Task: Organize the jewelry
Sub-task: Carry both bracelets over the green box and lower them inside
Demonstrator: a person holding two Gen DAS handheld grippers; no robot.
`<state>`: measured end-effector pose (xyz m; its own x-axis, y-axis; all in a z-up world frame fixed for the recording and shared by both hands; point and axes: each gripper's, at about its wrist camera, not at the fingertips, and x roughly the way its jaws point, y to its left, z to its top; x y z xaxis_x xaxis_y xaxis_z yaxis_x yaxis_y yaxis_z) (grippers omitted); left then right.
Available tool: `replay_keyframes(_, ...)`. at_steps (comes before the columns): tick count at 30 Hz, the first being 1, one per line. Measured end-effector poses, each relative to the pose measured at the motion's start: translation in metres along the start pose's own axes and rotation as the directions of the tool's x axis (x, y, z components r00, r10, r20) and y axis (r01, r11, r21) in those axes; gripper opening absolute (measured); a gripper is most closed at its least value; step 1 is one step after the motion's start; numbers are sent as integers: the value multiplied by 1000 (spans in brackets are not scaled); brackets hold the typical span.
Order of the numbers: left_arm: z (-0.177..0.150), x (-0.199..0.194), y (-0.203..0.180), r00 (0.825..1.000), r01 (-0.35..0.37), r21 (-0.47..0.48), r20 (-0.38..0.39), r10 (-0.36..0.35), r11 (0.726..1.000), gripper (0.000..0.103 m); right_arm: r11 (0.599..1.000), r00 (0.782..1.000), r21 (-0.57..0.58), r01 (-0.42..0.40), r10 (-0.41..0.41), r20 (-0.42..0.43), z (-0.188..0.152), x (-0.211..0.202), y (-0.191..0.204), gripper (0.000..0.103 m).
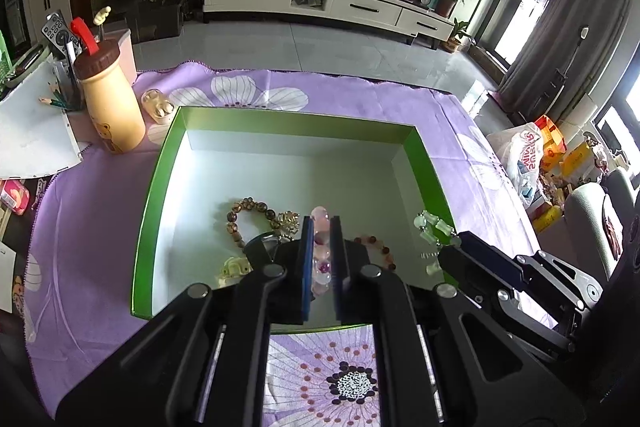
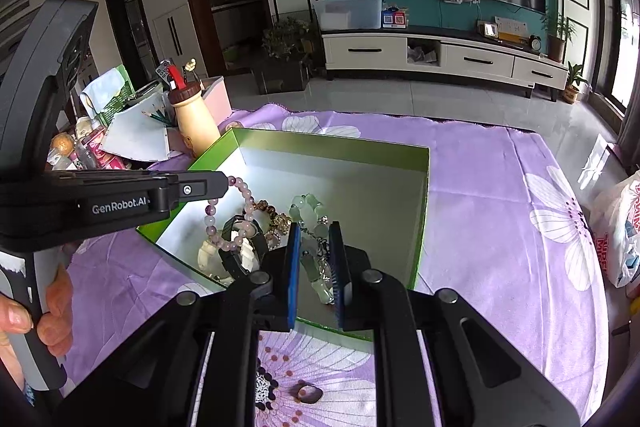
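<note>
Purple floral tablecloth (image 1: 100, 227) covers the table; a living room with TV and white cabinet lies behind.

Far left: a cream bottle (image 1: 110, 103) with a brown cap stands beside the green box (image 1: 432, 163), clear of the work.

Box contents, left to right in the left wrist view: a brown bead bracelet (image 1: 240, 215) lies on the white floor, next to a gold charm (image 1: 290, 221); a reddish bead bracelet (image 1: 376, 247) lies right of centre. A pale yellow-white piece sits near the front wall; you cannot tell what it is.

Your left gripper (image 1: 322, 227) is clenched on the pink bead bracelet (image 1: 322, 251). From the right wrist view, that strand (image 2: 230, 223) hangs in a loop from the tips over the box's left side.

Your right gripper (image 2: 314, 231) is closed on the pale green bead bracelet (image 2: 306, 207), pads pinching the strand with beads bunched above the tips, over the box interior.

Judgement: both pieces are in transit into the box. Placement advice:
- Lower each strand until beads rest on the floor before you let go; a drop from height may tangle it with the neighbours.
- Set pink in the bare back area, green toward the right wall, well apart.
- Release one side at a time.
- Keep the hanging loop off the box rim.
</note>
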<state>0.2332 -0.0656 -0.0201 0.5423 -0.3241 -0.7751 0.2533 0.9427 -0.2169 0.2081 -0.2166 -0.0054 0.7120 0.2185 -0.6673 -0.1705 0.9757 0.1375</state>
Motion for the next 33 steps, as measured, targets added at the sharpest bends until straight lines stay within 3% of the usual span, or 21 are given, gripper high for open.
replay_keyframes(33,17,69,1,995,-31,-11,-97,29,999,8,997,996,81,-3,10,-90,3,60,-21,14)
